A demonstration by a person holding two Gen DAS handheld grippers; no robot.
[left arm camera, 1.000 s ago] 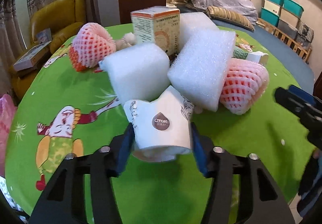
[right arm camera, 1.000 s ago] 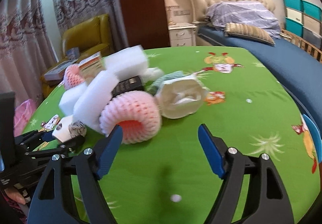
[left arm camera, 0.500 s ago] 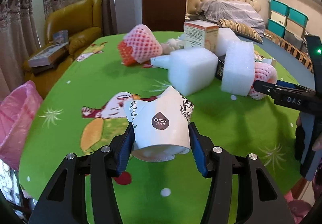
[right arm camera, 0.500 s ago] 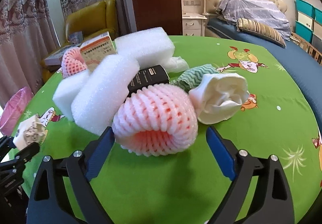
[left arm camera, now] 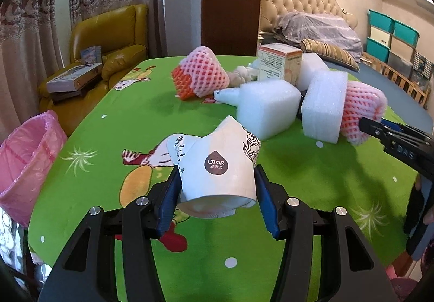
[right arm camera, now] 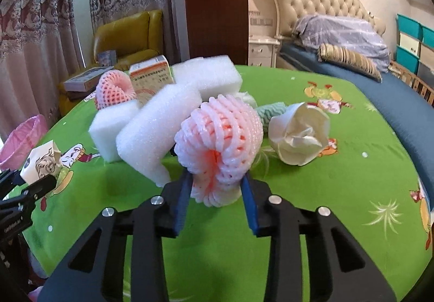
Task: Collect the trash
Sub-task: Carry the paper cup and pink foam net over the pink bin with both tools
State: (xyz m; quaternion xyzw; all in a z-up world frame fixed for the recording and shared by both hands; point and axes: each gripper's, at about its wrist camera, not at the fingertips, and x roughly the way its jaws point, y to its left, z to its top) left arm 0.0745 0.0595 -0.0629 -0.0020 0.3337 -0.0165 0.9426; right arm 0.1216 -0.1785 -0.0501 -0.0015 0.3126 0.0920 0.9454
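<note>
On green cartoon tablecloth (left arm camera: 114,123), left gripper (left arm camera: 217,190) held crushed white paper cup (left arm camera: 217,163), right gripper (right arm camera: 215,188) was closing on pink foam fruit net (right arm camera: 219,144); pink-lined bin (left arm camera: 24,155) unfed, foam blocks (left arm camera: 264,106) left.

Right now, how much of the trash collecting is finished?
Nothing visibly done: the pink-lined bin shows no trash inside. In hand: the left gripper clamps a crushed white paper cup; the right gripper is closing on a pink foam fruit net. Left on the green table: white foam blocks, a second net, a carton.
</note>
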